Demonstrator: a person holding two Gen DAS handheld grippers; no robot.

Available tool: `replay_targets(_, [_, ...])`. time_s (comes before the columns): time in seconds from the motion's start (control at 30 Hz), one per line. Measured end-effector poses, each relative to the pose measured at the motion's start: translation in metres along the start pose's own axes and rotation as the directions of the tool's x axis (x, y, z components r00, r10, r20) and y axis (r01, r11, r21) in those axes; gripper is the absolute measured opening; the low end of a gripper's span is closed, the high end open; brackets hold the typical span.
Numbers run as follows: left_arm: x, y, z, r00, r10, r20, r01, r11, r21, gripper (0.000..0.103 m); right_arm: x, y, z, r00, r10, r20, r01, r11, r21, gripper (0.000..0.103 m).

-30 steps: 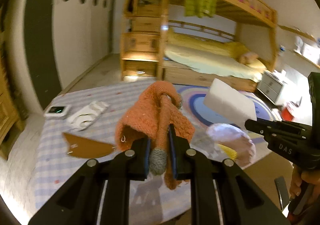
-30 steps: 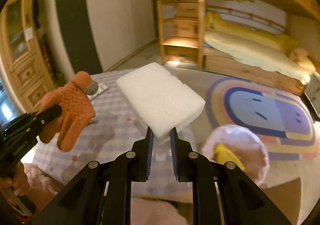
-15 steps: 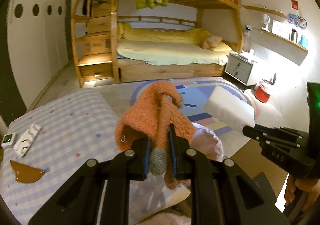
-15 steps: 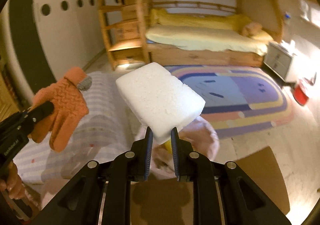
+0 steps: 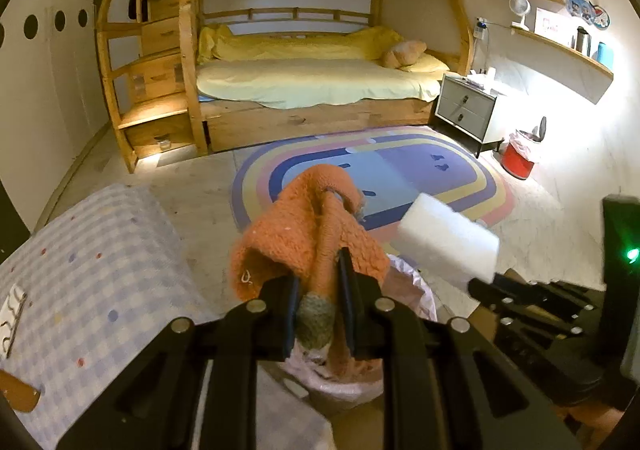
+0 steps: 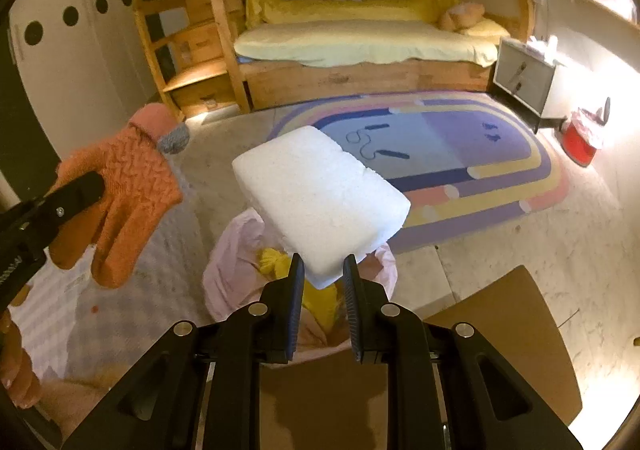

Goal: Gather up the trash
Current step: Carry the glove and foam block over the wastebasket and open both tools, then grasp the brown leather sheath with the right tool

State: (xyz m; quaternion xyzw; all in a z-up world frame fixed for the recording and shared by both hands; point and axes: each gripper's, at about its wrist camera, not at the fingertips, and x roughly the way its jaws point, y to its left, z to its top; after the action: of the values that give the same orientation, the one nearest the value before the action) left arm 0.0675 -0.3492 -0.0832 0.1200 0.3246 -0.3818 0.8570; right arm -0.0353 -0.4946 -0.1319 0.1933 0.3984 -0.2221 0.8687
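Your left gripper [image 5: 318,300] pinches the orange knitted glove [image 5: 308,234], your right gripper [image 6: 322,300] the white foam block [image 6: 320,198]; only the right view shows yellow trash [image 6: 276,262] in the pink-lined bin [image 6: 224,270] below its jaws.

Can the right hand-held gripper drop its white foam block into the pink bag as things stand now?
Probably yes. The right hand-held gripper holds the foam block right above the open pink bag; nothing is between.

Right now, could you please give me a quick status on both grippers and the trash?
Left gripper shut on orange glove. Right gripper shut on white foam block. Both above pink-lined bin; yellow scrap inside. Nothing in the way.
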Motion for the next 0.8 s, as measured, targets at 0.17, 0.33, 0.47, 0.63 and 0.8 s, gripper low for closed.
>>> replay_targets(0.17, [0.005, 0.003, 0.009, 1.0, -0.009, 0.009, 0.009, 1.0, -0.019, 0.045, 0.03, -0.004, 0.001, 0.996, 0.065, -0.058, -0.063, 0.998, 0.026, 0.039])
replay_targets(0.33, [-0.013, 0.014, 0.007, 0.999, 0.004, 0.037, -0.003, 1.0, -0.031, 0.05, 0.014, -0.003, -0.009, 0.995, 0.079, -0.053, -0.076, 0.996, 0.056, 0.045])
replay_targets(0.47, [-0.036, 0.031, -0.002, 0.998, 0.029, 0.053, -0.026, 0.998, -0.05, 0.05, -0.012, 0.003, -0.012, 0.996, 0.09, -0.02, -0.089, 0.995, 0.04, 0.045])
replay_targets(0.63, [-0.07, 0.052, -0.022, 0.995, 0.079, 0.063, -0.074, 0.995, -0.07, 0.05, -0.039, 0.016, -0.008, 0.992, 0.125, 0.025, -0.126, 0.992, 0.012, 0.045])
replay_targets(0.8, [-0.104, 0.073, -0.04, 0.99, 0.118, 0.072, -0.111, 0.989, -0.097, 0.05, -0.071, 0.05, -0.007, 0.981, 0.182, 0.067, -0.179, 0.983, -0.045, 0.045])
